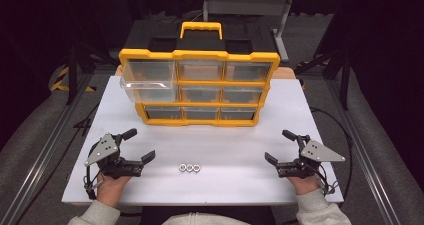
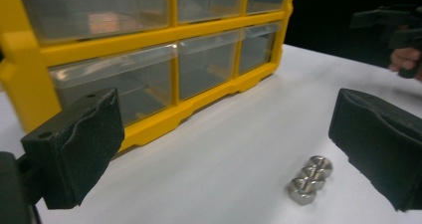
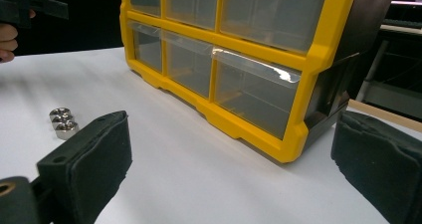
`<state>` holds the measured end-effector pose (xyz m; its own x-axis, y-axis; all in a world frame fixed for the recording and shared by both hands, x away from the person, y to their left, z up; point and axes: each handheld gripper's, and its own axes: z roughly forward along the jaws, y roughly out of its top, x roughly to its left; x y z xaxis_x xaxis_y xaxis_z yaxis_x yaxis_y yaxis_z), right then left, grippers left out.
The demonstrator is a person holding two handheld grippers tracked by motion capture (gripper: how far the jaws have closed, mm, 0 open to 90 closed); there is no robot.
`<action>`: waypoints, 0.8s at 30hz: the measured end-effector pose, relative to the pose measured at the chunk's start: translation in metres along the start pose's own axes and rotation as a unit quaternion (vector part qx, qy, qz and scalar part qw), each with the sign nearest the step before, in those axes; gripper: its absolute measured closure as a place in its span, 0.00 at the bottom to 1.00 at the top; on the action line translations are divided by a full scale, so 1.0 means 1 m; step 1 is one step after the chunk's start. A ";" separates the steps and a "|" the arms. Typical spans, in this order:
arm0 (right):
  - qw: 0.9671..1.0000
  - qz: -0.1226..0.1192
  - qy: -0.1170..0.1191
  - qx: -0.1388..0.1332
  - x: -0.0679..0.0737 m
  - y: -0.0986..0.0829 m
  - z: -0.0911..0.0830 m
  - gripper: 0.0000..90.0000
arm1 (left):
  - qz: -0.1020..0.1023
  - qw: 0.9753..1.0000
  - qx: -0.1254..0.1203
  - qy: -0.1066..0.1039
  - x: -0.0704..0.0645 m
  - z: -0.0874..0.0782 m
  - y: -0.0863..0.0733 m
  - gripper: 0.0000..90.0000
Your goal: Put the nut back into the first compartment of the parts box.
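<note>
White table point(image 1: 240, 150) — three nuts point(image 1: 189, 168) between wide-apart grippers, no legible writing.

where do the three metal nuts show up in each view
High view: the nuts lie in a row at the table's near edge, between the two hand-held grippers.
Left gripper view: lower right, beside the right jaw.
Right gripper view: far left, above the left jaw.
Shared landmark: the yellow drawer cabinet behind them.

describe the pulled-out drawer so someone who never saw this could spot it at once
Find the yellow organizer with nine clear drawers at the back of the white table. Look at its top row, left end. That clear drawer alone juts forward from the frame; the others sit flush.
</note>
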<state>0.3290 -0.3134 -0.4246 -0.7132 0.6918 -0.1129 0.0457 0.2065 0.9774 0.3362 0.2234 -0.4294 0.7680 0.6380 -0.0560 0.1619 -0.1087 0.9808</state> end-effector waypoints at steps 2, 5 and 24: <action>1.000 0.002 0.000 0.000 0.000 0.000 0.000 0.03 | -0.003 1.000 -0.004 -0.012 -0.002 0.005 0.006 0.03; 1.000 0.004 0.001 -0.001 0.000 0.000 0.000 0.03 | -0.008 1.000 -0.007 -0.020 -0.004 0.011 0.012 0.03; 1.000 0.003 0.019 -0.021 -0.001 0.004 -0.002 0.02 | 0.011 0.998 0.006 -0.057 -0.018 0.041 0.033 0.03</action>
<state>0.3291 -0.3146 -0.4204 -0.7392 0.6660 -0.0999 0.0225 0.1727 0.9847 0.3531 0.1774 -0.4040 0.8368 0.5446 -0.0564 0.1514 -0.1313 0.9797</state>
